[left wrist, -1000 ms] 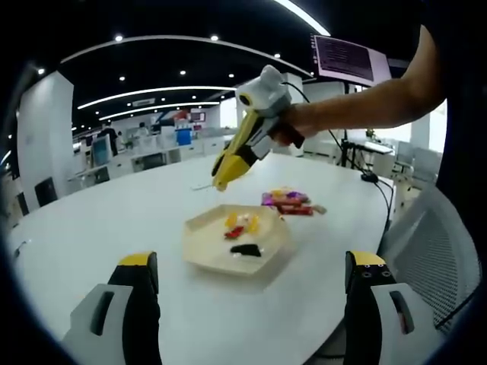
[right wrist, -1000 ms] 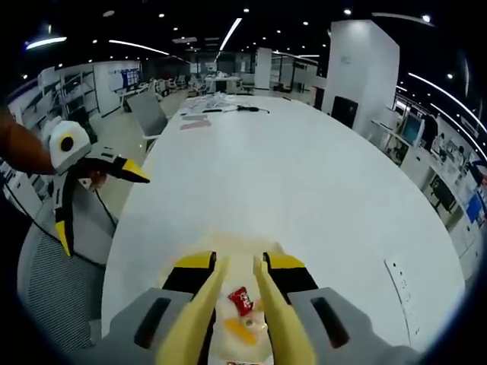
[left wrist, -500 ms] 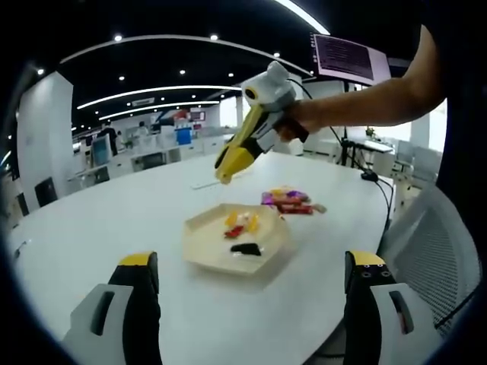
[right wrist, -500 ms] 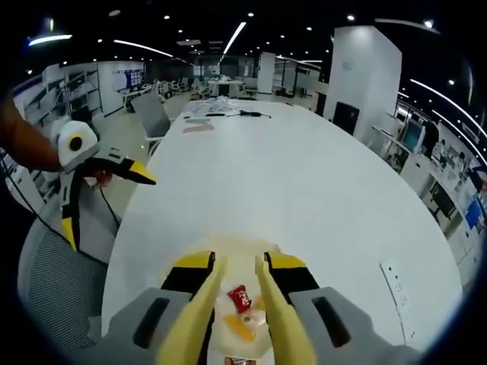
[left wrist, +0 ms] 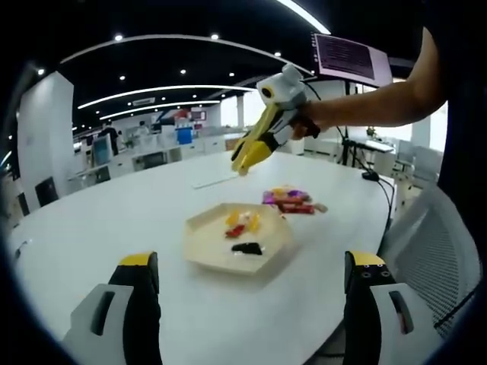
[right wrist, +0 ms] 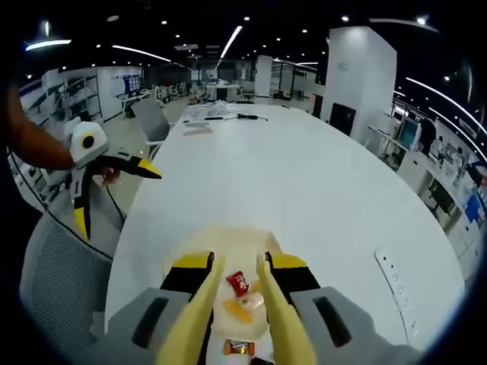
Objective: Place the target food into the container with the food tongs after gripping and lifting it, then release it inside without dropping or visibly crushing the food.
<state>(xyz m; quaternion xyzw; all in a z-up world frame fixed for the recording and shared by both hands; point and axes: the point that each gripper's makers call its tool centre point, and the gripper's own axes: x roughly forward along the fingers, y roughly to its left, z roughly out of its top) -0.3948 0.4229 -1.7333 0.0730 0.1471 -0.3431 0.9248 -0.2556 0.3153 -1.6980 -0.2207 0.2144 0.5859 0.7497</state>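
Overhead, right gripper [right wrist: 237, 300] fingers pinch yellow tongs [right wrist: 281, 334]; left gripper [left wrist: 251, 285] wide.

The left gripper [left wrist: 251, 270] has black jaws capped in yellow on grey housings with dark slots. The right gripper [left wrist: 242, 166] is yellow with a white rounded body, and its jaws carry long yellow tongs [right wrist: 237, 327]. The forearms are bare.

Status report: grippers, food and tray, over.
Left gripper open, low. Right gripper shut on yellow tongs, raised above tray. Food in tray, ungripped. Nothing blocking.
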